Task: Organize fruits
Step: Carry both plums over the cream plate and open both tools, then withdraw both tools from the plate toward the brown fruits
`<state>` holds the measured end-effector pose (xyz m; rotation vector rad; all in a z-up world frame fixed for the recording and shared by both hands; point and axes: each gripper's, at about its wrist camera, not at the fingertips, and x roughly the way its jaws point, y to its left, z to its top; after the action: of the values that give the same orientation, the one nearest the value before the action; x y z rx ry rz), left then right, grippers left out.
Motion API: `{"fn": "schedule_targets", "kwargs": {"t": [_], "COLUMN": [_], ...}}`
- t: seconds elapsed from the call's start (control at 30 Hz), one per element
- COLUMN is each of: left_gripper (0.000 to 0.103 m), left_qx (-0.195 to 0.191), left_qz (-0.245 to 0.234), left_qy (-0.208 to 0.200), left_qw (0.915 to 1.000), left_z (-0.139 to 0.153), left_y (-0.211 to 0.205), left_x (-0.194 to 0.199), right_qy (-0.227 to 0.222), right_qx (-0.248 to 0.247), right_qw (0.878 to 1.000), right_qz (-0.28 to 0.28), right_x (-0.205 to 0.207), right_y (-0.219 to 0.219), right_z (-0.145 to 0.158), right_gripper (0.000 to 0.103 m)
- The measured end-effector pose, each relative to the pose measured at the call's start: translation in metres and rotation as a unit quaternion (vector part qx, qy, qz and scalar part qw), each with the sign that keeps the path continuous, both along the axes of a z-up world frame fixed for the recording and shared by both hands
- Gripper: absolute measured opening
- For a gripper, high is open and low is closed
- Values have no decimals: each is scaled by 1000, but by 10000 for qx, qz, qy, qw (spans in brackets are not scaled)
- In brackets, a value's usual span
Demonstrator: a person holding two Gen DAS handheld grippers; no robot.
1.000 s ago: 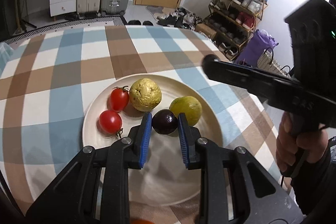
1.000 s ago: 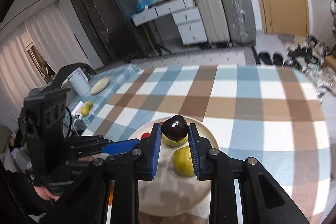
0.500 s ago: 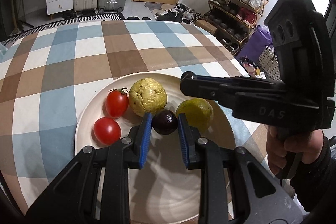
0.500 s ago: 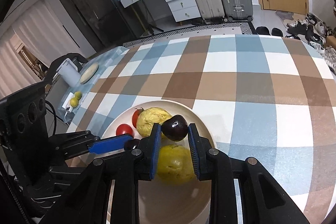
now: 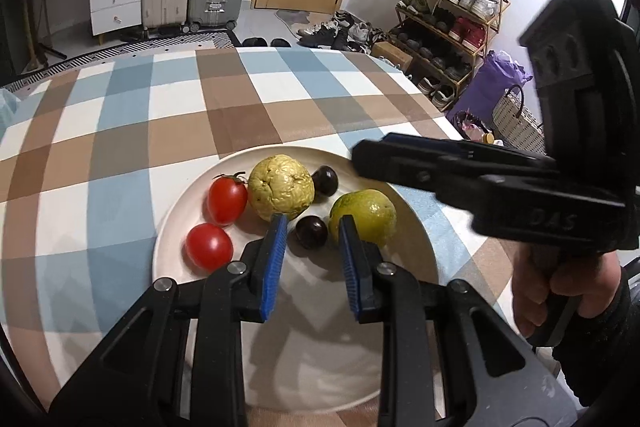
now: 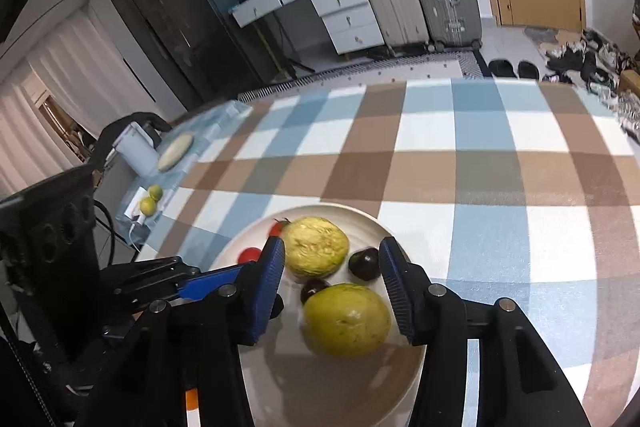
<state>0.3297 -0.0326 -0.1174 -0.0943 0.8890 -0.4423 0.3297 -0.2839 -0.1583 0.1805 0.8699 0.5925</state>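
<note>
A cream plate (image 5: 320,331) (image 6: 320,391) holds two red tomatoes (image 5: 227,199), a bumpy yellow guava (image 5: 280,187) (image 6: 316,247), a green lime (image 5: 366,215) (image 6: 346,319) and two dark plums. My left gripper (image 5: 313,218) has its jaws close together. One plum (image 5: 312,231) (image 6: 313,287) lies on the plate just past its tips, untouched by the pads. My right gripper (image 6: 331,242) hangs over the plate with its jaws opening. The other plum (image 5: 325,179) (image 6: 364,263) lies free beside the guava, near the right finger, and nothing is pressed between the pads.
The plate sits on a checked blue, brown and white tablecloth (image 5: 200,115). A hand (image 5: 560,287) holds the right gripper's handle at the right. At the table's left edge stand a white jug (image 6: 136,151), a flat round thing (image 6: 176,155) and two small green fruits (image 6: 152,199).
The right gripper sank over the plate and opened, and its dark plum now lies beside the guava. The plum at the left gripper's tips looks smaller and rests on the plate.
</note>
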Motion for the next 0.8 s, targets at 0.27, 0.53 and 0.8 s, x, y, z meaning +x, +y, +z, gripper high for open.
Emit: {"fn": "schedule_targets", "kwargs": {"t": [0.27,0.53,0.8], "left_gripper": [60,81,85], "left_qx": [-45,35,106], "left_qz": [249,521,707], "left_qy": [-415,-793,-1129], "left_qw": [9988,9955,9910], "left_z": [42,79,109], "left_y": [16,27,30], "left_x": [-42,-94,-157], "right_qy": [-516,-947,-1440], "right_qx": [182,376,435], "right_qw": [9984,9944,9882], "right_qz": [-123,-268,-293], "right_x": [-52,-115,-177], "right_y": [-13,-25,-28], "right_z": [38,73,94], "right_gripper": [71,92,102]}}
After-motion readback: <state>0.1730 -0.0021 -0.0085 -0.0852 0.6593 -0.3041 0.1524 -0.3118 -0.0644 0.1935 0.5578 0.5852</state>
